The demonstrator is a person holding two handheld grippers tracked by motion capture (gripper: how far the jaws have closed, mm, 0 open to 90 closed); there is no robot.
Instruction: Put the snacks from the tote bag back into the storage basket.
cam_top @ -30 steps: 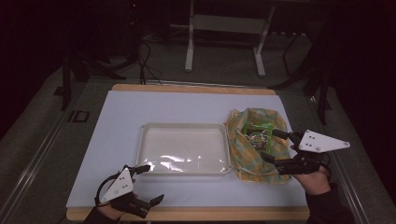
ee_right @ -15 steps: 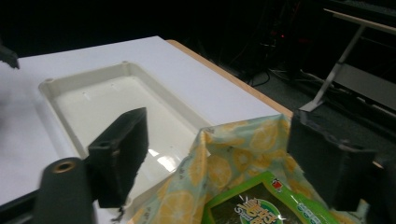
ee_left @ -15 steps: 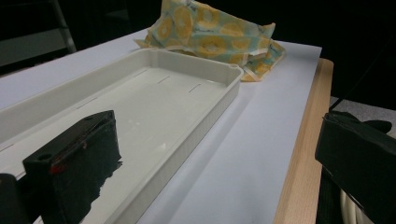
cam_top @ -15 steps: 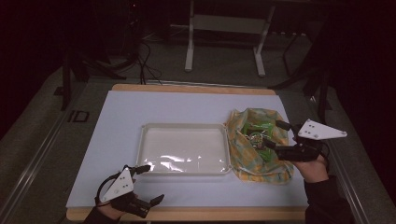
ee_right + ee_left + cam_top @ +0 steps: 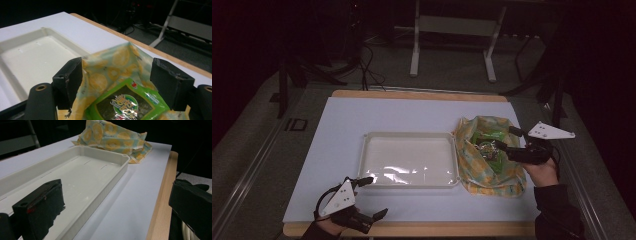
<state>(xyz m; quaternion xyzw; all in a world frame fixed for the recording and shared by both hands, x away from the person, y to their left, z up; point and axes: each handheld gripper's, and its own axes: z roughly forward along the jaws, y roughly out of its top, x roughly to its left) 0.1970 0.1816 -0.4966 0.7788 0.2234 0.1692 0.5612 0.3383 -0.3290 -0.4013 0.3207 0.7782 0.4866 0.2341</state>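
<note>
— Why are your right jaws (image 5: 116,75) apart and just closing?
— The green packet (image 5: 125,105) lies between them in the bag (image 5: 117,60), untouched. My left jaws (image 5: 117,202) wait apart beside the tray (image 5: 110,160).

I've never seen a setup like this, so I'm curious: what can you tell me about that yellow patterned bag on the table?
The bag looks like soft, crumpled cloth or coated fabric, pale blue-green printed with yellow lemon slices. It lies on the white table cover, right beside the white tray, its mouth gaping open. Inside sits a green snack packet with shiny film. The right gripper reaches into the opening, jaws apart on either side of the packet, pressing on nothing yet.
</note>
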